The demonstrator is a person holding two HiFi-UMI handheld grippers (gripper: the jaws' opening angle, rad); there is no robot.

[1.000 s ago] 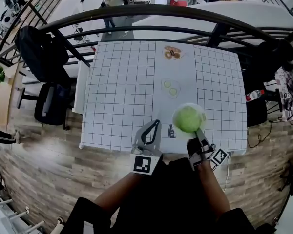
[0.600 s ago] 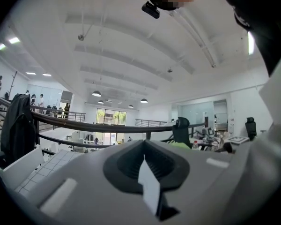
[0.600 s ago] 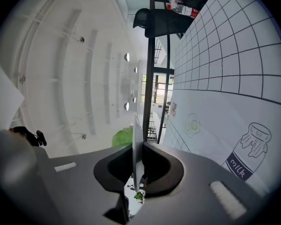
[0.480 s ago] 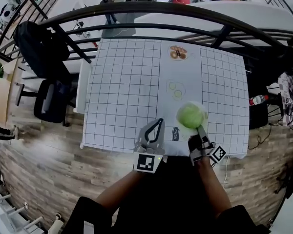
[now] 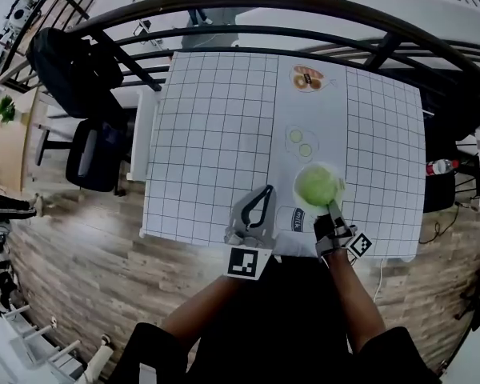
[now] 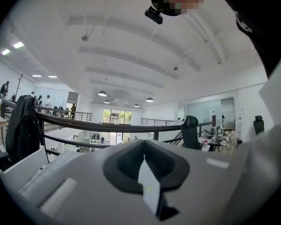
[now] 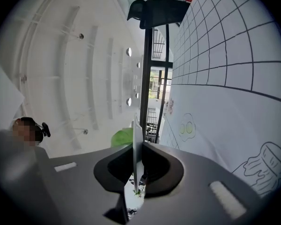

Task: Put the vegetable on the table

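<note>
The table (image 5: 216, 134) has lots of bare room on its left half and far side. At the lower right, the green vegetable (image 5: 318, 186) is in the way, with the right gripper (image 5: 333, 209) just under it. The left gripper (image 5: 266, 192) fills the lower middle edge. A dark railing (image 5: 264, 30) blocks the top.

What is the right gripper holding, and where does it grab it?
The green vegetable, pinched at its near edge in the jaws of the right gripper.

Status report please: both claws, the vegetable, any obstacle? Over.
Right claw shut on green vegetable. It hangs over near edge of table. Left claw shut, empty, apart from it.
</note>
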